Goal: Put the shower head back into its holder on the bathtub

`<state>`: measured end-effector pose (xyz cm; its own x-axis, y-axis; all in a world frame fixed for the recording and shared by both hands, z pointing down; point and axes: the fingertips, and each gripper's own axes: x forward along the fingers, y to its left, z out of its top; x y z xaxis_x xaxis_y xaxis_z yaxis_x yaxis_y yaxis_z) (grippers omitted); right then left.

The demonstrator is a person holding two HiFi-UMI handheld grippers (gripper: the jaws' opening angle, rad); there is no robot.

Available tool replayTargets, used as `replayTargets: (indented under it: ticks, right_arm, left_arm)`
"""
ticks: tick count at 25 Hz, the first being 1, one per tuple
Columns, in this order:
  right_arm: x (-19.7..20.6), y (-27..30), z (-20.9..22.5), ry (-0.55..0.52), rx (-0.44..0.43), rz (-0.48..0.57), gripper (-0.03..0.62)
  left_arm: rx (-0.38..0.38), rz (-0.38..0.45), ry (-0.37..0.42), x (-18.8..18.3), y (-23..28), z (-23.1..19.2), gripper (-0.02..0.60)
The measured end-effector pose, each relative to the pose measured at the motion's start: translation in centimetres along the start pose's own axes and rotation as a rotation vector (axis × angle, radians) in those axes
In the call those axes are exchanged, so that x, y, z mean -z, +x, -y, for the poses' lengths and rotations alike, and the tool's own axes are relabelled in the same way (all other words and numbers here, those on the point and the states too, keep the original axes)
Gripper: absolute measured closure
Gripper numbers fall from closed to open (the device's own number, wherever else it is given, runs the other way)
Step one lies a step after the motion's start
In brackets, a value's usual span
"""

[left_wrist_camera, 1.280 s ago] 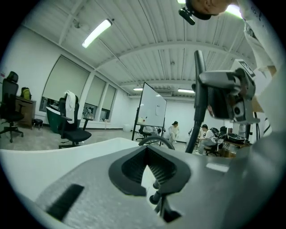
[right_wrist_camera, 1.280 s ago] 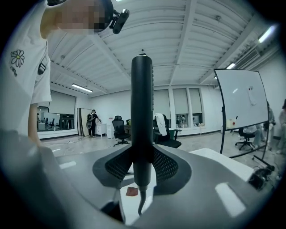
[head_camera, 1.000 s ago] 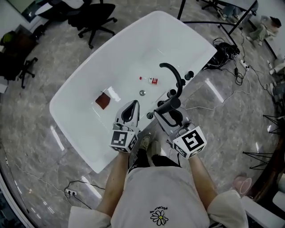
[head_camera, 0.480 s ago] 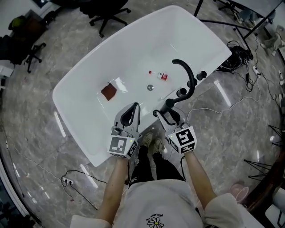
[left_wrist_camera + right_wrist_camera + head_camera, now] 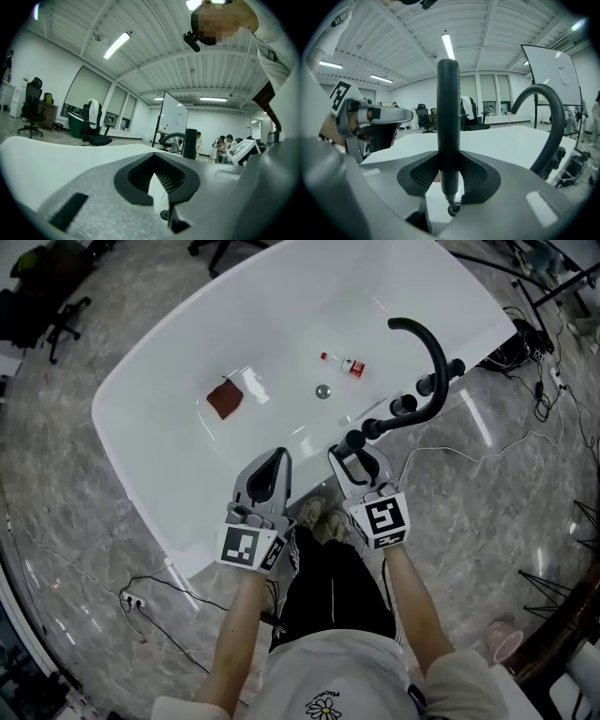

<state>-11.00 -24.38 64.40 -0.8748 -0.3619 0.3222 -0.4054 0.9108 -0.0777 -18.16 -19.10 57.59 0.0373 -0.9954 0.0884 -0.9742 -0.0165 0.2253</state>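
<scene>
Right gripper view: right gripper (image 5: 449, 180) fingers partly apart, clamped on slim black cylindrical shower head (image 5: 447, 108), held upright | left gripper view: left gripper (image 5: 161, 192) fingers fully together, empty | head view: shower head at near rim of white oval bathtub (image 5: 127, 442), beside curved black tap spout (image 5: 429, 338); both grippers side by side at that rim

Bright, even indoor light with fisheye bending

Ceiling strip lights (image 5: 117, 45) glow overhead in both gripper views. In the head view the polished floor (image 5: 525, 521) throws back pale streaks of glare, and the white bathtub (image 5: 281, 324) looks nearly washed out. Dark corners ring every view, and the nearest foreground is soft.
</scene>
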Motion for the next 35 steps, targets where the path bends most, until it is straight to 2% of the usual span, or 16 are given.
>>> replayTargets:
  ticks: [4,8,16,21,25,31,35]
  right_arm:
    - [2.5,0.6,0.6,0.034,0.023,0.009,0.454]
    - [4.3,0.8,1.1,0.048,0.041,-0.005,0.454]
    - [9.5,1.6,1.1,0.031,0.063,-0.159,0.457]
    - [9.8,2.9,1.2,0.006,0.071,-0.195,0.457]
    - [9.5,3.9,1.6,0.035,0.093,-0.209,0.457]
    - [9.7,3.6,1.5,0.042,0.056,-0.237,0.457]
    - [10.6,3.9,1.4,0.147,0.031,-0.286,0.450]
  left_arm:
    - [0.008,-0.013,0.007,2.1,-0.2,-0.5,0.581]
    - [0.029,-0.012,0.026,2.5,0.3,-0.5,0.581]
    - [0.047,-0.010,0.044,0.4,1.4,-0.7,0.581]
    - [0.040,-0.014,0.036,0.3,2.0,-1.5,0.581]
    - [0.044,-0.030,0.026,0.5,2.6,-1.9,0.581]
    - [0.059,-0.053,0.018,-0.6,3.9,-1.8,0.581]
    - [0.067,-0.059,0.020,-1.7,4.9,-1.9,0.581]
